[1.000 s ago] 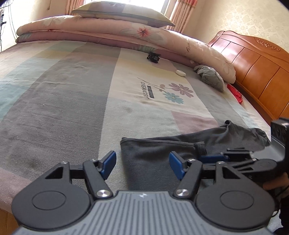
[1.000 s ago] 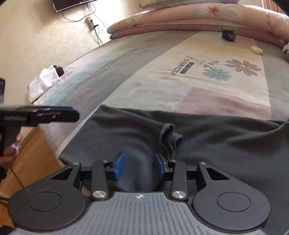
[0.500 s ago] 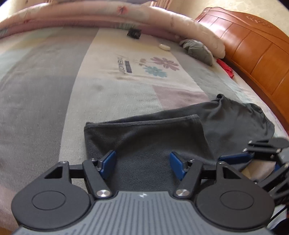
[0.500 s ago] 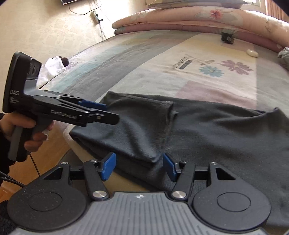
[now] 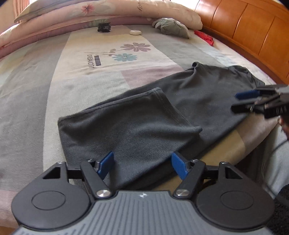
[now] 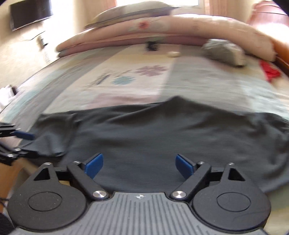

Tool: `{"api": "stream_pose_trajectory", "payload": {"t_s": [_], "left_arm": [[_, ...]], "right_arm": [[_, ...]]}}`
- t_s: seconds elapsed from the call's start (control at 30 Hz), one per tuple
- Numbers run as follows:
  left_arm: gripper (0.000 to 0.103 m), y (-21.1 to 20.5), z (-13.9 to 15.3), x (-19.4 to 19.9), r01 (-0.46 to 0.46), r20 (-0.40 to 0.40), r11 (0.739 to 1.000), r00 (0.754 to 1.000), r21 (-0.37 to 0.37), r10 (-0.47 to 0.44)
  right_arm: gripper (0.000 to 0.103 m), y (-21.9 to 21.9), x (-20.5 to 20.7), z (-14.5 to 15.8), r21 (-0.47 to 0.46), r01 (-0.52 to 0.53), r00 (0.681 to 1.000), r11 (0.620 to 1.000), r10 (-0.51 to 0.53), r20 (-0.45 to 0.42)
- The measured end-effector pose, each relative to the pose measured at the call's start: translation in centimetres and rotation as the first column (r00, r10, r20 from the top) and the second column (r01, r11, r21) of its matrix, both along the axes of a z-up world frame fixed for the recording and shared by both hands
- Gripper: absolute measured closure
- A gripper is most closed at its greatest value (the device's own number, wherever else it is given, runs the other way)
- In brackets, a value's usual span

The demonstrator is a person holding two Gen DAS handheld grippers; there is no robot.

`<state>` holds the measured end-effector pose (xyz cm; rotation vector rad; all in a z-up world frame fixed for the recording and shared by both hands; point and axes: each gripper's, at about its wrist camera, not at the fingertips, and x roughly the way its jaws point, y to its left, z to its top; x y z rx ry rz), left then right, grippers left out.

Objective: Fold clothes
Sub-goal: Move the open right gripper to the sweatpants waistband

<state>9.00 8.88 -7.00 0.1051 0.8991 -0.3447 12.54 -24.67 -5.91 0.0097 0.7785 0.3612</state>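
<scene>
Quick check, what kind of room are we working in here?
Most likely a bedroom: the dark grey garment lies on a patchwork bedspread, with a rolled pink floral quilt and an orange wooden bed board beyond.

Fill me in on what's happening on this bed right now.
A person with a gripper in each hand is folding a dark grey garment at the near edge of the bed. One end is already folded over. The left gripper and right gripper hover over it, jaws opening, gripping nothing.
</scene>
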Motion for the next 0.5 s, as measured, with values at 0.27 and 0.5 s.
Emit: {"api": "stream_pose_trajectory", "payload": {"t_s": [0.27, 0.5], "left_arm": [[0.03, -4.5, 1.8, 2.8, 0.002, 0.046, 0.999, 0.999, -0.04, 0.0], [0.03, -8.6, 1.6, 4.7, 0.005, 0.014, 0.992, 1.0, -0.124, -0.003]], "right_arm": [[0.0, -7.4, 0.3, -3.7, 0.147, 0.181, 0.983, 0.972, -0.175, -0.055], [0.0, -11.6, -0.2, -4.2, 0.417, 0.21, 0.978, 0.884, -0.184, -0.102]]}}
